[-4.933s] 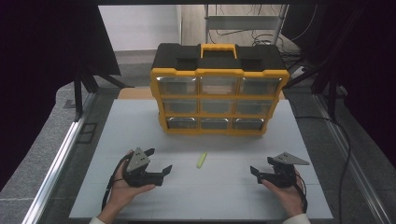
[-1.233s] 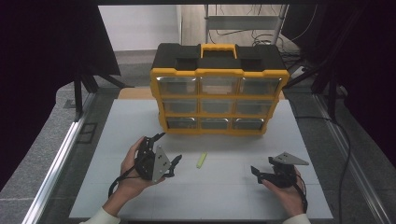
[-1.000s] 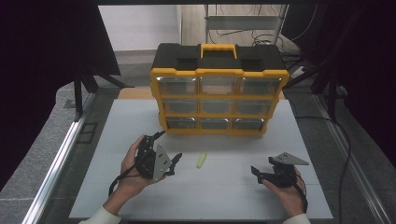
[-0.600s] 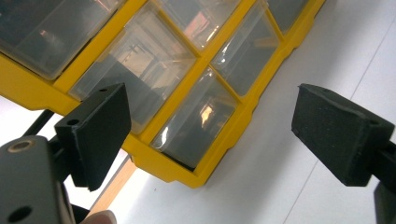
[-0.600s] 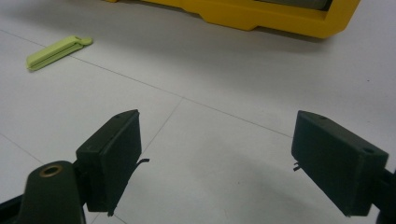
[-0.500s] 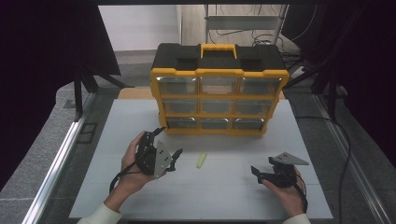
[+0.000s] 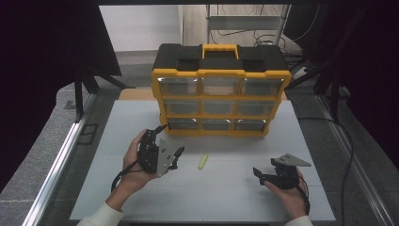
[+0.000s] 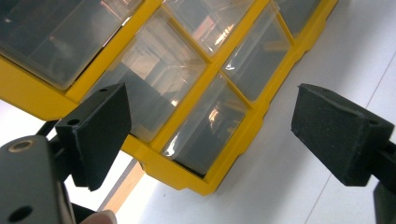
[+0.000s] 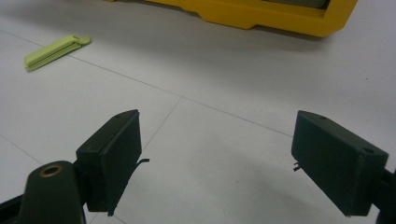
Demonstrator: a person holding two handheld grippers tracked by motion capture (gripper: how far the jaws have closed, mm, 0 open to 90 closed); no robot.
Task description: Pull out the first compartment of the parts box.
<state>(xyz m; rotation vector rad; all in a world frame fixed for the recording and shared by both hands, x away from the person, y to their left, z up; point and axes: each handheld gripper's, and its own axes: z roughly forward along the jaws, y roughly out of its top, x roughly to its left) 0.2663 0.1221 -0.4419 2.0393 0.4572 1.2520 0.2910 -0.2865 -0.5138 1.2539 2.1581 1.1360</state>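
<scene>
left gripper [image 7: 170, 141]: jaws wide apart, nothing held, tilted, near front-left corner of yellow drawer organizer [image 7: 220, 89] at desk's [image 7: 235, 197] far edge | right gripper [image 7: 259, 174]: jaws wide apart, nothing held, near right edge | green clip [image 7: 203, 161]: mid-desk, between both

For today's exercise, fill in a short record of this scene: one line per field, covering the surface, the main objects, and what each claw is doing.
surface: white table
organiser: yellow and black drawer cabinet with clear drawers, all shut, at the far side
loose item: small green clip lying flat, in front of the cabinet
left claw: open, turned on its side, pointed at the cabinet's lower left drawers, holding nothing
right claw: open, low over the table, holding nothing
</scene>
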